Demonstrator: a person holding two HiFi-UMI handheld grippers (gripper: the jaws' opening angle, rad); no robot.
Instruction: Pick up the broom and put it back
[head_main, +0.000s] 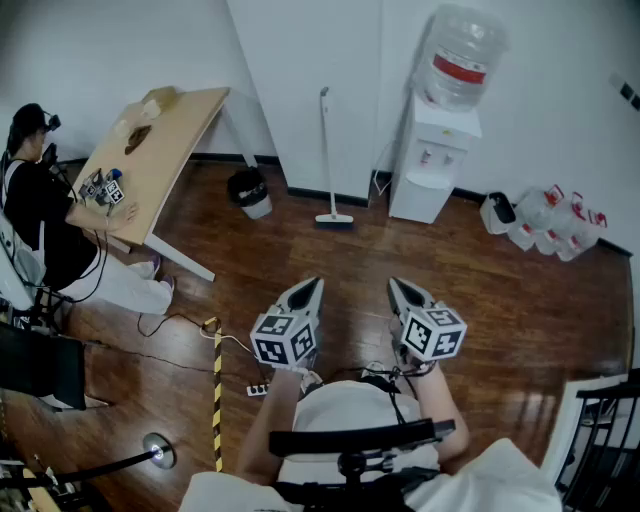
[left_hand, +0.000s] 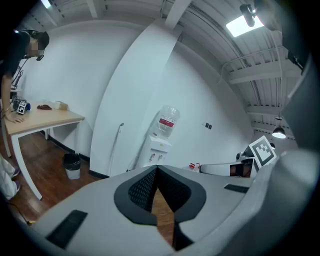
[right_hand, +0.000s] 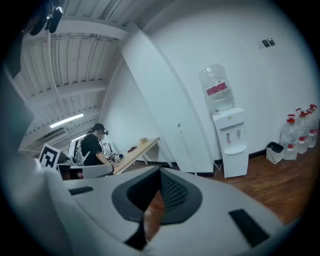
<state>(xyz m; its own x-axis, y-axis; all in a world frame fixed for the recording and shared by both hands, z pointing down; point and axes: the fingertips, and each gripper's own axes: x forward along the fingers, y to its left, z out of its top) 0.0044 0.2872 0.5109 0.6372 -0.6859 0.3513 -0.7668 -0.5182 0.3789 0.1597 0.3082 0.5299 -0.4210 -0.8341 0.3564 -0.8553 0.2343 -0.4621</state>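
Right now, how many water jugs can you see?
4. One jug sits inverted atop the dispenser; three more stand clustered on the floor to its right. Others may hide behind those.

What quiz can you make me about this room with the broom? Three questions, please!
1. True or false: the broom lies flat on the floor.
2. In the head view, what stands right of the broom? A water dispenser, B bin, C table.
3. Fill in: the left hand-held gripper and the right hand-held gripper hold ____.
Key: 1 false, it stands upright; 2 A; 3 nothing.
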